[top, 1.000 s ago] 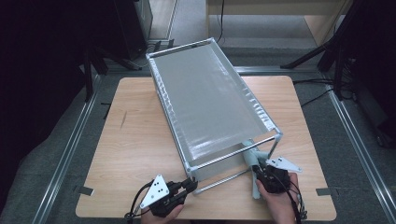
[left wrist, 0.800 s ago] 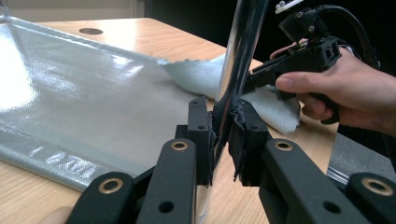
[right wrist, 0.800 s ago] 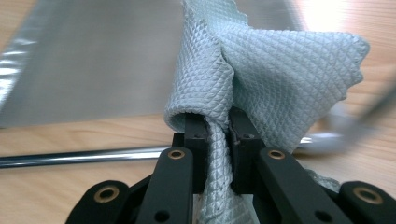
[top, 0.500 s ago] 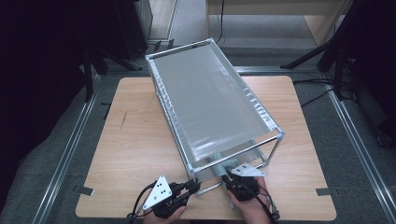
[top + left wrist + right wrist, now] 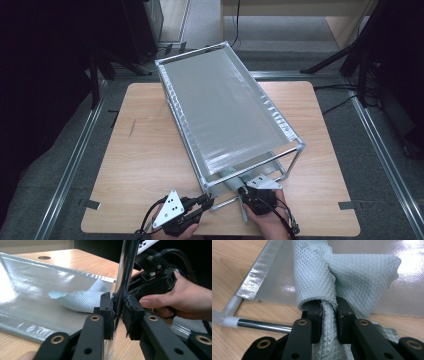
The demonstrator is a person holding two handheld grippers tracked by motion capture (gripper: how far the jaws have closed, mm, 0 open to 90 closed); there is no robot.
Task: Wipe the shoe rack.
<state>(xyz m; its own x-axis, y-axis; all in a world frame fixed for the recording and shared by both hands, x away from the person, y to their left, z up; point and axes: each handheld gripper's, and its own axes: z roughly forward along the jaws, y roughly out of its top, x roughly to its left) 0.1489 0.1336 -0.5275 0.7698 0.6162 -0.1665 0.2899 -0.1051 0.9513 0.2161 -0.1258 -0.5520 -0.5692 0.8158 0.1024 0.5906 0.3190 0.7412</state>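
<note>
left gripper [image 5: 117, 312]: jaws just eased slightly, still pinching upright chrome post [image 5: 125, 277] at rack's [image 5: 230, 107] near left corner.
right gripper [image 5: 329, 315]: jaws just eased slightly, still clamped on bunched blue-grey cloth [image 5: 352, 275].
cloth position: under rack's near end, on silver bottom sheet [image 5: 274, 282], just right of held post.
key relation: cloth lies straight ahead of right jaws; right hand [image 5: 262, 200] nearer, left merely steadying.
</note>
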